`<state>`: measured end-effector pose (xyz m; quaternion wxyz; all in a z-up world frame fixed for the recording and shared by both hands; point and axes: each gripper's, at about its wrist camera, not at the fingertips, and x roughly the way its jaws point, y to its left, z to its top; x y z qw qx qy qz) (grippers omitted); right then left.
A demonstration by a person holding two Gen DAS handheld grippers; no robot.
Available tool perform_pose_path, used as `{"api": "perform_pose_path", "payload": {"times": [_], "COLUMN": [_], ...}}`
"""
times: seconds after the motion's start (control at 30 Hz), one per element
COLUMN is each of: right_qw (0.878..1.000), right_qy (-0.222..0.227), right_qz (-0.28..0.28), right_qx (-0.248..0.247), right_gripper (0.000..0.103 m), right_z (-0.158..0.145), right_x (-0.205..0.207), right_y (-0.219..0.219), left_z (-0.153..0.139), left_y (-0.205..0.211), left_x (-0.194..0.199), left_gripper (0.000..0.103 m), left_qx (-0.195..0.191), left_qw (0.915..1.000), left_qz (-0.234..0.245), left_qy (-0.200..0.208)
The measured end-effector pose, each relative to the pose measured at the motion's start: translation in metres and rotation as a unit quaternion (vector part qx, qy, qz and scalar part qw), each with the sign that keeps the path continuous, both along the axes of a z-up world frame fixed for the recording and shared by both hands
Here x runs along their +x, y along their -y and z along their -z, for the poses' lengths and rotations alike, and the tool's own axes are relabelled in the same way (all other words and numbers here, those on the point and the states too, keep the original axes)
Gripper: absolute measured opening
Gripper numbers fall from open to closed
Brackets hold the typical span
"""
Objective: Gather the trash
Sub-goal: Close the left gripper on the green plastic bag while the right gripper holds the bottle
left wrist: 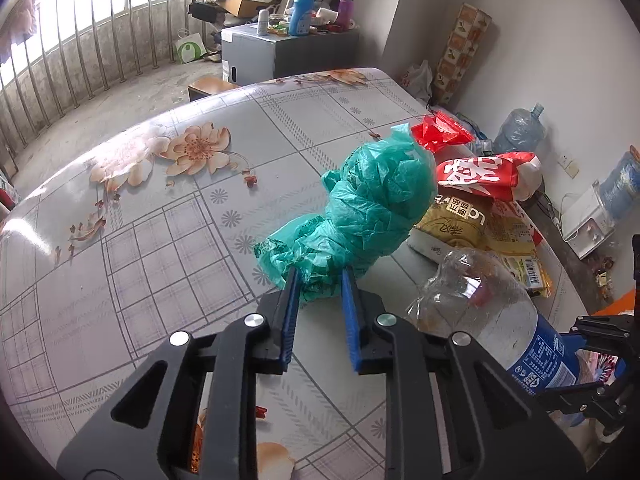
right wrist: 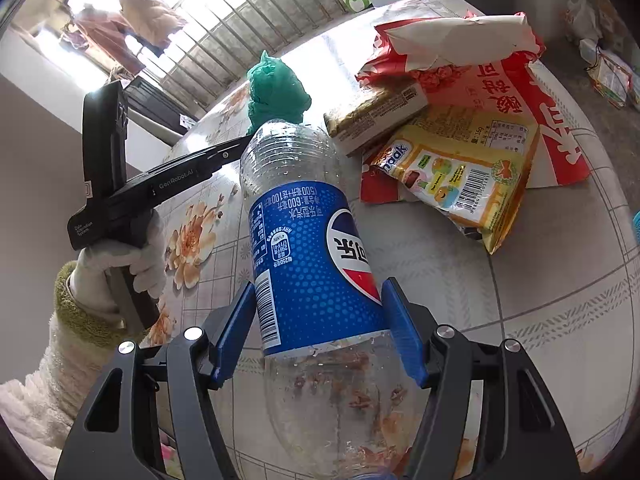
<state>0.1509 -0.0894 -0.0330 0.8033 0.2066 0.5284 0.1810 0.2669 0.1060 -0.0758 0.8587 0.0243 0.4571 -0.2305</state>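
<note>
Two grippers work beside the snack wrappers [right wrist: 460, 172]: left gripper [left wrist: 318, 280] pinches the green plastic bag [left wrist: 360, 208], right gripper [right wrist: 320, 312] clamps the Pepsi bottle [right wrist: 304, 240].

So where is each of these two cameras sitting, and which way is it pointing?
Left wrist view: sits on the left gripper, looking along its blue fingers down at the green plastic bag on the floral table; the fingertips close on the bag's edge.
Right wrist view: sits on the right gripper, looking down at the cola bottle clamped between its fingers; a white-gloved hand holding the left gripper shows.
Shared: bag, bottle, snack wrappers, table.
</note>
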Motion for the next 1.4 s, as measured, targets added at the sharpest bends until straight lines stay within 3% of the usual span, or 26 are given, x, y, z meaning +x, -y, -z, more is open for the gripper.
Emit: {"api": "perform_pose_path", "payload": {"times": [0.3, 0.53, 0.57, 0.63, 0.77, 0.93, 1.03, 1.13, 1.27, 1.4], "right_qw": [1.0, 1.0, 1.0, 1.0, 1.0, 1.0, 1.0, 1.0, 0.999, 0.999], "right_qy": [-0.002, -0.003, -0.003, -0.004, -0.002, -0.002, -0.003, -0.007, -0.008, -0.012], "right_qz": [0.003, -0.003, -0.004, -0.004, 0.001, 0.002, 0.006, 0.011, 0.017, 0.015], "right_qx": [0.009, 0.012, 0.012, 0.014, 0.018, 0.018, 0.018, 0.022, 0.027, 0.041], "right_gripper": [0.063, 0.063, 0.063, 0.063, 0.063, 0.063, 0.063, 0.063, 0.063, 0.063], "right_z": [0.002, 0.002, 0.002, 0.002, 0.005, 0.005, 0.004, 0.005, 0.004, 0.01], "right_x": [-0.01, -0.028, -0.031, -0.036, -0.043, -0.042, -0.045, -0.046, -0.048, -0.047], "right_y": [0.004, 0.007, 0.007, 0.008, 0.011, 0.013, 0.014, 0.016, 0.018, 0.018], "left_z": [-0.014, -0.011, -0.01, -0.012, -0.026, -0.036, -0.023, 0.002, 0.012, 0.01], "left_y": [-0.029, -0.04, -0.039, -0.037, -0.033, -0.03, -0.034, -0.039, -0.046, -0.036], "left_x": [-0.083, -0.158, -0.166, -0.179, -0.194, -0.18, -0.154, -0.135, -0.144, -0.164], "left_gripper": [0.015, 0.016, 0.017, 0.037, 0.04, 0.048, 0.048, 0.048, 0.048, 0.05], "left_qx": [-0.039, -0.107, -0.117, -0.138, -0.152, -0.132, -0.133, -0.154, -0.244, -0.251], "left_qw": [0.9987, 0.9899, 0.9879, 0.9831, 0.9846, 0.9907, 0.9897, 0.9816, 0.9565, 0.9545], "left_qz": [-0.024, -0.028, -0.023, -0.013, -0.006, -0.022, -0.045, -0.069, -0.06, -0.044], "left_qy": [-0.021, -0.09, -0.099, -0.12, -0.086, -0.025, -0.029, -0.09, -0.148, -0.155]}}
